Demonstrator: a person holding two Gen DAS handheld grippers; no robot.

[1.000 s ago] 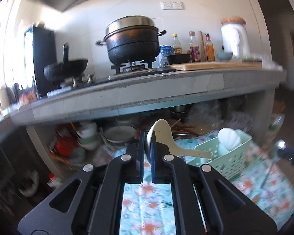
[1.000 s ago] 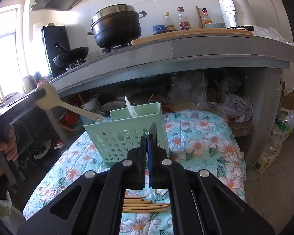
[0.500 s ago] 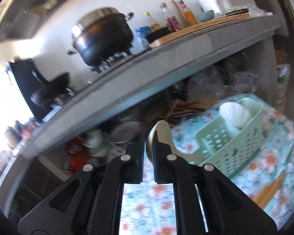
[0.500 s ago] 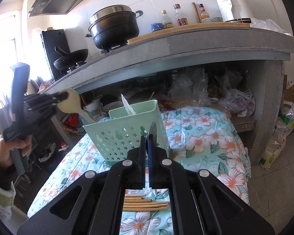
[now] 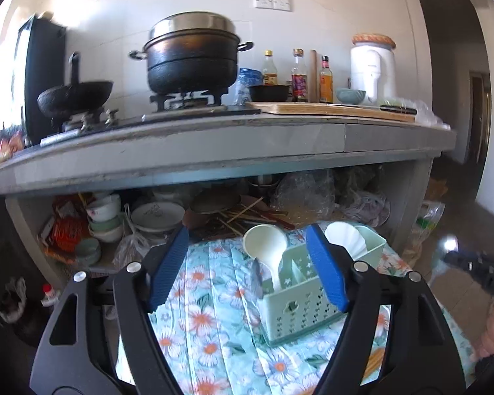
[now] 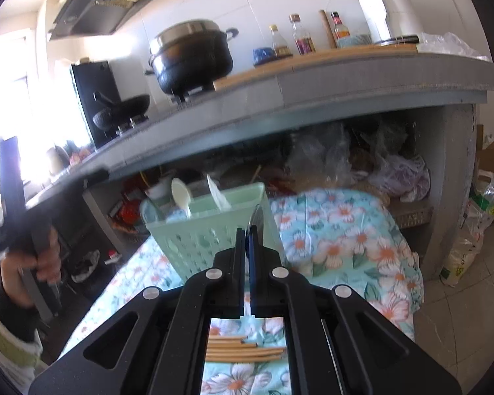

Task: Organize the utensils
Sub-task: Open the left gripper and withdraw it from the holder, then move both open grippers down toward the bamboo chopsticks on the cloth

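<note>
A mint green utensil basket (image 5: 308,306) stands on a floral cloth (image 5: 210,316). A cream plastic spoon (image 5: 266,247) stands in its left compartment, bowl up, beside a white rice paddle (image 5: 344,237). My left gripper (image 5: 247,266) is open and empty, its jaws wide on either side of the spoon. In the right wrist view the basket (image 6: 207,230) holds the spoon (image 6: 181,194) and the paddle (image 6: 217,194). My right gripper (image 6: 248,233) is shut on a metal spoon (image 6: 257,217), held edge-on in front of the basket.
Wooden chopsticks (image 6: 243,349) lie on the cloth under the right gripper. A concrete counter (image 5: 214,144) overhangs behind, with a black pot (image 5: 191,59) on a stove. Bowls and plates (image 5: 154,214) crowd the shelf below. The left gripper's handle and hand (image 6: 26,230) show at left.
The left gripper opened and let go of the cream spoon, which now stands in the basket. The right gripper stayed shut on the metal spoon.
</note>
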